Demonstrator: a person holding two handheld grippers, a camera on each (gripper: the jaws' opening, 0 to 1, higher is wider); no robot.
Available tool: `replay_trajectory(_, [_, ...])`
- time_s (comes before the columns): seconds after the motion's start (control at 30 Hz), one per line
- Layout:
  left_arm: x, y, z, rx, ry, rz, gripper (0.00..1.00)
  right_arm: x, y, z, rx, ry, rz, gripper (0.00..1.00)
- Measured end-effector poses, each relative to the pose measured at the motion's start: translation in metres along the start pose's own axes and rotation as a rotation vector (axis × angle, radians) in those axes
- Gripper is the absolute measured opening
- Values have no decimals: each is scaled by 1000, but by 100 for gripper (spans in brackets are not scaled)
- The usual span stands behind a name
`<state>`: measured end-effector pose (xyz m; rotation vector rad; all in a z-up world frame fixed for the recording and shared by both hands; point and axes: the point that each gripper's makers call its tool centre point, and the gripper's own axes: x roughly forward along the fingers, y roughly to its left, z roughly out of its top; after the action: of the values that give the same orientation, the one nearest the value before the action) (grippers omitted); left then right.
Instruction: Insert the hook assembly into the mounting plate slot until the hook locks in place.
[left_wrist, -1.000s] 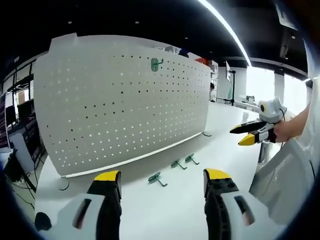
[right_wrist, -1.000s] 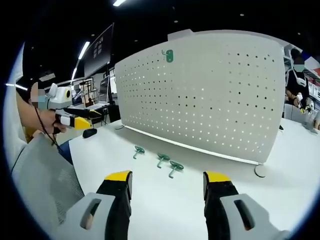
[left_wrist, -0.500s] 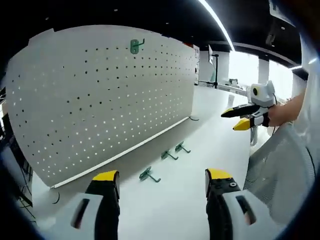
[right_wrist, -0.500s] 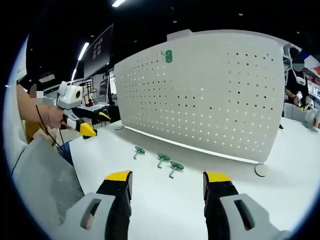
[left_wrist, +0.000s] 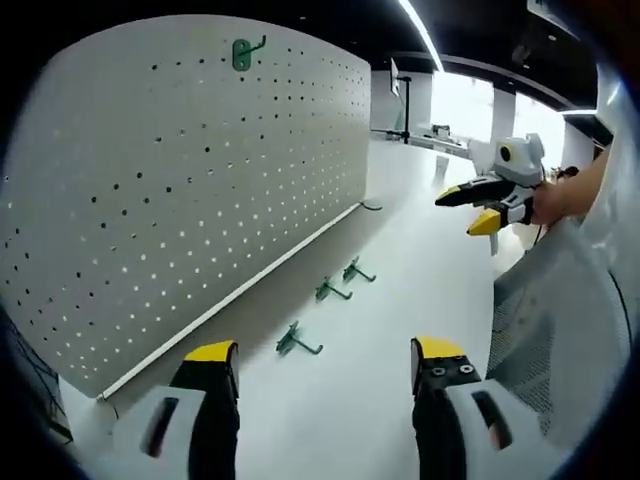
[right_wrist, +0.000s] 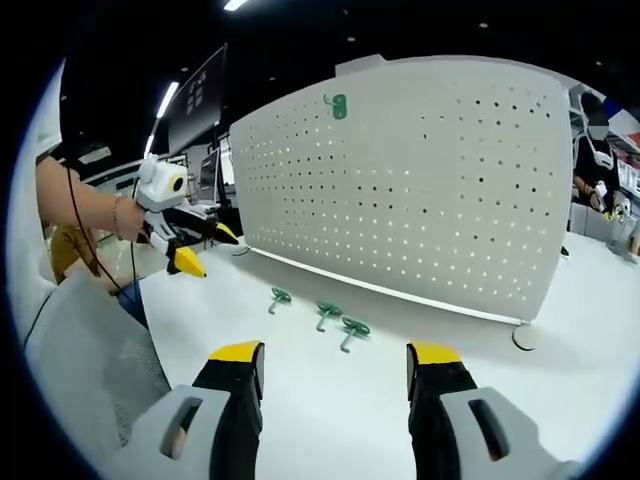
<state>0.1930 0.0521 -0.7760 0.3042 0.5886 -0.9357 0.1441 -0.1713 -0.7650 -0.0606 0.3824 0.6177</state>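
Observation:
A white perforated mounting plate (left_wrist: 180, 170) stands upright on the white table (left_wrist: 420, 260), and one green hook (left_wrist: 243, 52) is hung near its top edge. Three loose green hooks (left_wrist: 296, 342) (left_wrist: 330, 291) (left_wrist: 356, 270) lie in a row on the table before the plate. My left gripper (left_wrist: 325, 360) hovers open just short of the nearest hook, holding nothing. In the right gripper view the plate (right_wrist: 420, 180), the hung hook (right_wrist: 337, 106) and the loose hooks (right_wrist: 327, 314) show again. My right gripper (right_wrist: 335, 360) is open and empty, and the left gripper (right_wrist: 210, 252) is held in the air left of the hooks.
The right gripper (left_wrist: 462, 210) hangs in the air at the right, held by a hand. Grey mesh cloth (left_wrist: 560, 330) fills the near right side. A round foot (right_wrist: 522, 338) props up the plate's end. A person (right_wrist: 598, 150) stands at a far table.
The left gripper has swung forward toward the plate and hooks; in its view the plate now looms larger and more edge-on. The right gripper view has barely shifted. Both grippers stay open.

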Motion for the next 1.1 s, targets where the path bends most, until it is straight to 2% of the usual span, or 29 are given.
replay_trajectory(0.27, [11,8,-6,65,62,-23,73,0,0,0,1,5,1,54])
replay_trajectory(0.93, [36,23,-21,152,176,-100,72,2,5,-3,14,18,20,56])
replay_trajectory(1.1, [46,23,-29,240,232,-136,70,2,4,-5,16,23,18,56])
